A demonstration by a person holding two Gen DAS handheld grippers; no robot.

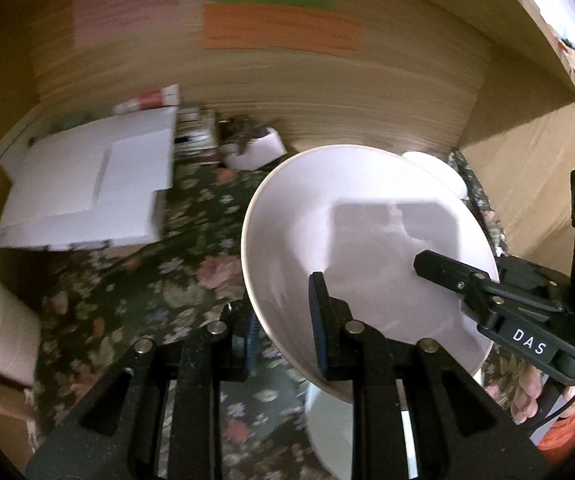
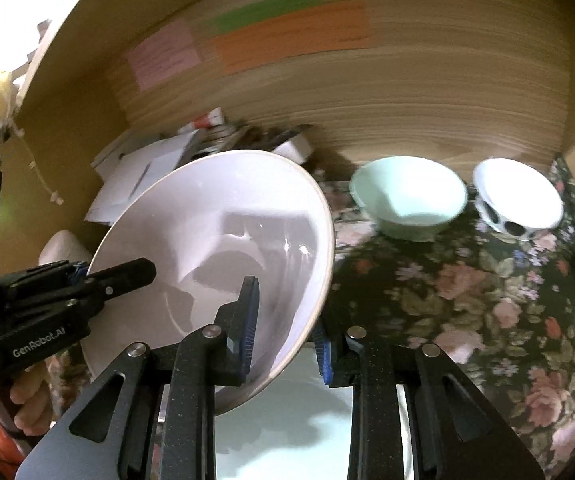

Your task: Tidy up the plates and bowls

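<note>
Both grippers are pinched nearly closed on the rim of the same pale bowl: my left gripper on its near-left edge, my right gripper on the opposite edge. One pad sits inside the wall and one outside on each.

The bowl is held tilted, clear of the floral surface, above a white plate.

Risks as I see them:
- Thin rim pinches on glazed ceramic. If my hands drift apart or twist unevenly, the bowl could slip out and land on the plate.
- A swing to the right could clip the green bowl or the white bowl with black spots, which sit near each other.
</note>
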